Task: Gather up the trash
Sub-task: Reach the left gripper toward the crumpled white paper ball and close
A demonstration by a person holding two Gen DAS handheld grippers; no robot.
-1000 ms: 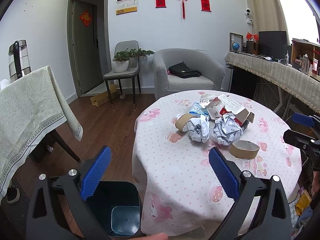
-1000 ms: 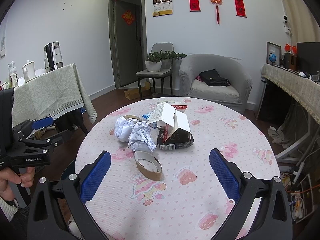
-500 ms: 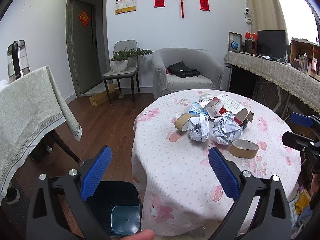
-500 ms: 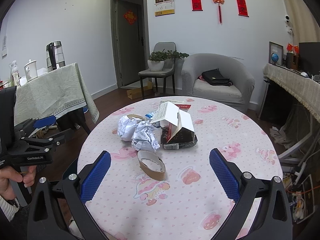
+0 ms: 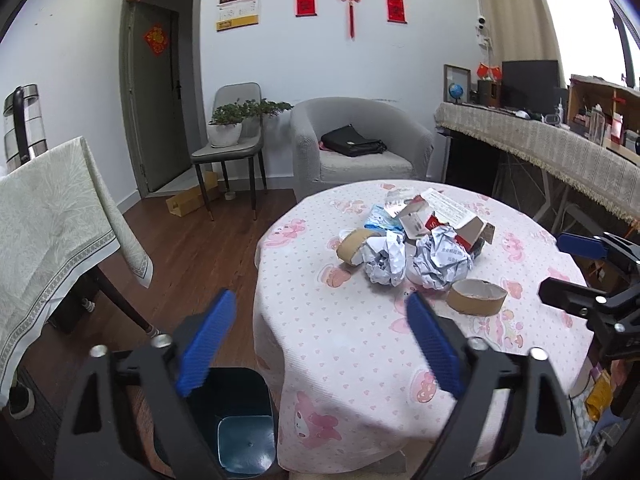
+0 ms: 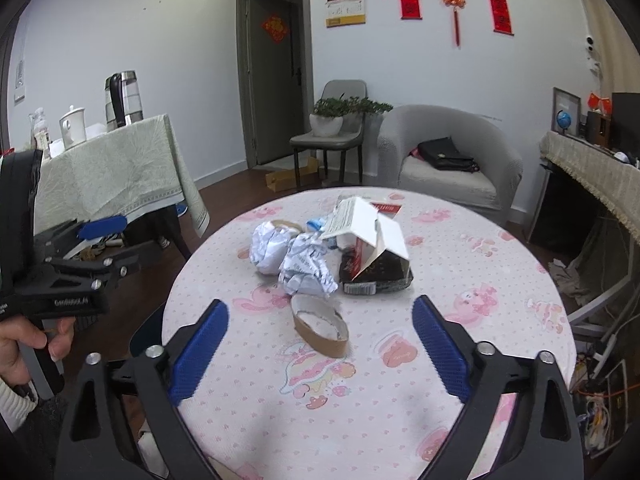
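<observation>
both grippers — left gripper (image 5: 320, 320), right gripper (image 6: 320, 332) — hang over the round table (image 6: 460, 380), jaws closing on nothing, short of the crumpled paper (image 6: 306, 270).

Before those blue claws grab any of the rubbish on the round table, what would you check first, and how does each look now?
1. Left gripper empty: ok, jaws closing on nothing.
2. Right gripper empty: ok, also closing on nothing.
3. Cardboard tape ring free of the pile: ok, it lies apart.
4. Crumpled paper balls unobstructed: ok.
5. Trash bin open beside the table: ok.
6. Bin's fill level: cannot tell.
</observation>
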